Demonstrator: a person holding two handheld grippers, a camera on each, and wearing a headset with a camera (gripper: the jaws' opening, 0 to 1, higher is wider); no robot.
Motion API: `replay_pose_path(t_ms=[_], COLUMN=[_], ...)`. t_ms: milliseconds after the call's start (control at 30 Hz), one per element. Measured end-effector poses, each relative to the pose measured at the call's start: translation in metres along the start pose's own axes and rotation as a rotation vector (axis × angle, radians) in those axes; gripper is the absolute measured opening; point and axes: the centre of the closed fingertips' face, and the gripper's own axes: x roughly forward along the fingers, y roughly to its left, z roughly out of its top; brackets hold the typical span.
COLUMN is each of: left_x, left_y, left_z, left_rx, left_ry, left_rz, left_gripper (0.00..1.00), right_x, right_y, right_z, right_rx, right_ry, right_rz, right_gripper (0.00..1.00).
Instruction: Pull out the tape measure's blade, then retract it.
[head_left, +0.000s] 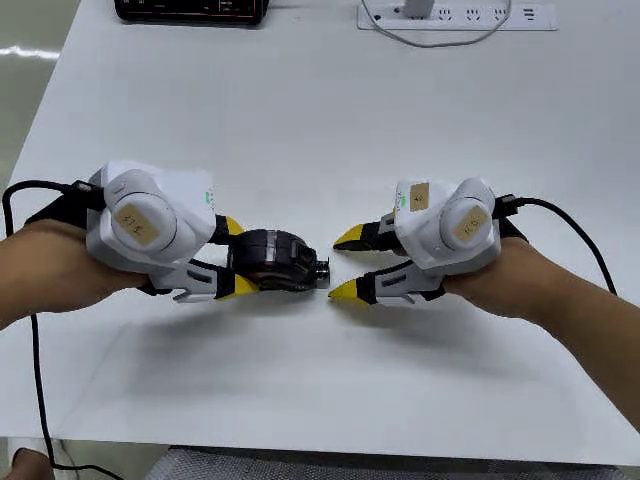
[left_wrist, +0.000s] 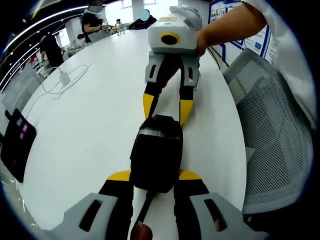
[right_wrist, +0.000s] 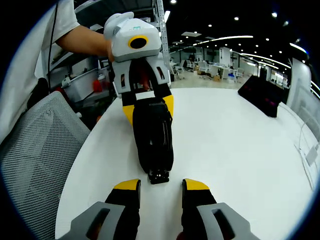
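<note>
Tape measure (head_left: 275, 260): there is one, a black case lying on the white table (head_left: 300, 120) towards its near edge, a little left of centre. Its long axis runs left to right. The left gripper (head_left: 237, 257) comes in from the left and is clamped on the left half of the case, one yellow-tipped jaw on the near side and one on the far side.

The blade's hook (head_left: 322, 270) sticks out of the case's right end and points straight at the right gripper (head_left: 347, 264). That gripper is just right of the hook, with its jaws parted and nothing between them. In the right gripper view the hook sits just ahead of the gap between the two tips, close but apart.

My judgement is that the pull must go rightwards along the case's long axis. The right gripper is the nearer one to the hook, and the left one is placed to anchor the case.

In all there are two grippers and one hook. Beyond them is bare tabletop. At the far edge lie one dark flat device (head_left: 190, 10) on the left and one white power strip (head_left: 470, 14) with a cable (head_left: 430, 42) on the right.
</note>
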Motion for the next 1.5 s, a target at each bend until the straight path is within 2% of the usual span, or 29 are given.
replay_pose_path(t_ms=[300,933,1500], left_x=[0.000,0.000,0.000], left_y=[0.000,0.000,-0.001], left_z=[0.000,-0.001,-0.001], left_rx=[0.002,0.009,0.044], left_ry=[0.002,0.003,0.015], left_rz=[-0.001,-0.002,-0.003], left_gripper=[0.26,0.26,0.25], right_x=[0.004,0.011,0.010], right_y=[0.000,0.003,0.005], right_z=[0.005,0.005,0.007], right_rx=[-0.001,-0.045,-0.055], right_ry=[-0.021,-0.031,-0.021], right_rz=[0.012,0.024,0.023], right_gripper=[0.23,0.13,0.11])
